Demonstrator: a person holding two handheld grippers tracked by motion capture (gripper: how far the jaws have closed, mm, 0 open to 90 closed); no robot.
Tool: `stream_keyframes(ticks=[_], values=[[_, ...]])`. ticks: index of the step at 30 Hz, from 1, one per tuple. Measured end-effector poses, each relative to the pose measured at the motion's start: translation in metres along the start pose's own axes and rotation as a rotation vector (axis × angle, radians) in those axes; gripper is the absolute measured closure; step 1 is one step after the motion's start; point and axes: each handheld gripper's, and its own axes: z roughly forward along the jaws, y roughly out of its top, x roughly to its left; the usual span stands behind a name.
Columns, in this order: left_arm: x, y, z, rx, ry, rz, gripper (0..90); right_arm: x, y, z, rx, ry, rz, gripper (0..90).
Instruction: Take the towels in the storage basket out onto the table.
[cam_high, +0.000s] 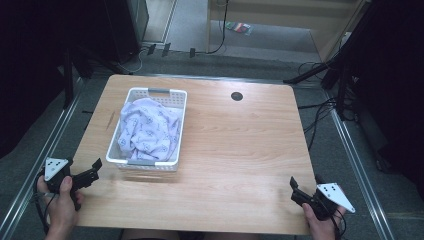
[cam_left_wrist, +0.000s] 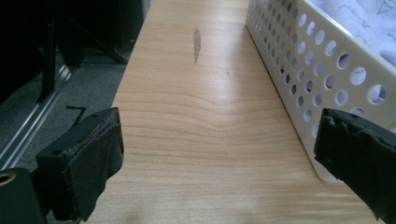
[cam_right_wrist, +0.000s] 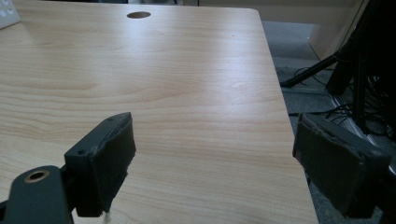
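In the high view, a white perforated basket (cam_high: 150, 131) sat at ten o'clock on the wooden surface (cam_high: 240, 150), holding a crumpled lavender printed cloth (cam_high: 147, 127), with the left hand-held gripper (cam_high: 92, 170) at eight o'clock and the right hand-held gripper (cam_high: 296, 189) at four o'clock. The left gripper view showed its jaws spread wide and empty just beside the basket wall (cam_left_wrist: 322, 60), so a careless reach could probably nudge the light basket. The right gripper view showed that gripper's jaws parted and empty over bare wood (cam_right_wrist: 187, 93), well apart from the cloth.

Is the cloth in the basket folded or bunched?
Bunched: the lilac cloth lies crumpled in the white basket, heaped above its rim.
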Motion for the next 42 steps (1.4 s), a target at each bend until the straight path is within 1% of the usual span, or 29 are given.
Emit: stream_keyframes(ticks=[5,7,9,10,11,14,15,16,17,18,20,21,22,23,24,25,26,27,28,30,31,32,33,34,35,36,37,41,42], values=[[0.001,0.005,-0.004,-0.003,0.005,-0.005,2.2,0.000,0.000,0.000,0.005,-0.002,0.007,13.1],[0.002,0.010,-0.008,-0.013,-0.008,-0.013,2.2,0.000,0.000,0.000,0.005,-0.003,0.007,13.1],[0.002,0.016,-0.013,-0.024,-0.019,-0.009,2.2,0.000,0.000,0.000,0.005,-0.004,0.010,13.1],[0.002,0.025,-0.018,-0.033,-0.010,-0.003,2.2,0.000,0.000,0.000,0.006,-0.005,0.012,13.1],[0.003,0.029,-0.020,-0.041,-0.017,-0.006,2.2,-0.001,0.000,0.001,0.007,-0.006,0.013,13.1],[0.003,0.035,-0.024,-0.043,-0.017,-0.025,2.2,-0.001,0.000,0.001,0.009,-0.007,0.015,13.1],[0.003,0.038,-0.026,-0.041,-0.025,-0.021,2.2,-0.001,0.000,0.001,0.008,-0.008,0.014,13.1],[0.000,0.042,-0.027,-0.033,-0.030,-0.002,2.2,-0.001,0.000,0.001,0.008,-0.008,0.013,13.1],[-0.003,0.044,-0.028,-0.032,-0.031,0.007,2.2,-0.001,0.000,0.001,0.009,-0.008,0.014,13.1],[-0.003,0.044,-0.028,-0.032,-0.031,0.007,2.2,-0.001,0.000,0.001,0.009,-0.008,0.014,13.1],[-0.010,0.048,-0.028,-0.027,-0.053,0.026,2.2,-0.001,0.000,0.001,0.011,-0.008,0.016,13.1],[-0.015,0.050,-0.027,-0.016,-0.070,0.041,2.3,-0.001,0.001,0.001,0.011,-0.008,0.018,13.1],[-0.021,0.053,-0.027,0.005,-0.113,0.060,2.3,-0.001,0.001,0.001,0.012,-0.008,0.019,13.1],[-0.021,0.053,-0.027,0.005,-0.113,0.060,2.3,-0.001,0.001,0.001,0.013,-0.007,0.020,13.1],[-0.028,0.057,-0.026,0.022,-0.146,0.075,2.3,-0.001,0.001,0.001,0.014,-0.007,0.021,13.1],[-0.028,0.057,-0.026,0.022,-0.146,0.075,2.3,-0.001,0.001,0.001,0.014,-0.007,0.021,13.1],[-0.035,0.062,-0.026,0.030,-0.162,0.091,2.3,-0.001,0.001,0.001,0.016,-0.007,0.024,13.1],[-0.035,0.062,-0.026,0.030,-0.162,0.091,2.2,-0.001,0.001,0.001,0.016,-0.007,0.024,13.1],[-0.042,0.067,-0.025,0.031,-0.179,0.096,2.3,-0.001,0.001,0.001,0.014,-0.008,0.025,13.1],[-0.047,0.072,-0.025,0.028,-0.182,0.099,2.2,-0.002,0.001,0.001,0.013,-0.007,0.027,13.1],[-0.047,0.072,-0.025,0.028,-0.182,0.099,2.3,-0.002,0.001,0.001,0.013,-0.007,0.027,13.1],[-0.053,0.079,-0.024,0.026,-0.188,0.100,2.2,-0.002,0.001,0.001,0.013,-0.007,0.028,13.1],[-0.053,0.079,-0.024,0.026,-0.188,0.100,2.2,-0.002,0.001,0.001,0.013,-0.006,0.029,13.1],[-0.058,0.083,-0.022,0.035,-0.190,0.120,2.2,-0.002,0.001,0.001,0.012,-0.006,0.030,13.1],[-0.058,0.083,-0.022,0.035,-0.190,0.120,2.3,-0.002,0.001,0.001,0.012,-0.006,0.030,13.1],[-0.064,0.088,-0.020,0.043,-0.197,0.137,2.2,-0.003,0.001,0.001,0.010,-0.005,0.030,13.1],[-0.064,0.088,-0.020,0.043,-0.197,0.137,2.3,-0.003,0.001,0.001,0.010,-0.005,0.030,13.1],[-0.079,0.100,-0.016,0.046,-0.192,0.164,2.3,-0.003,0.001,0.001,0.011,-0.004,0.032,13.1],[-0.079,0.100,-0.016,0.046,-0.192,0.164,2.3,-0.003,0.001,0.001,0.011,-0.004,0.032,13.1]])
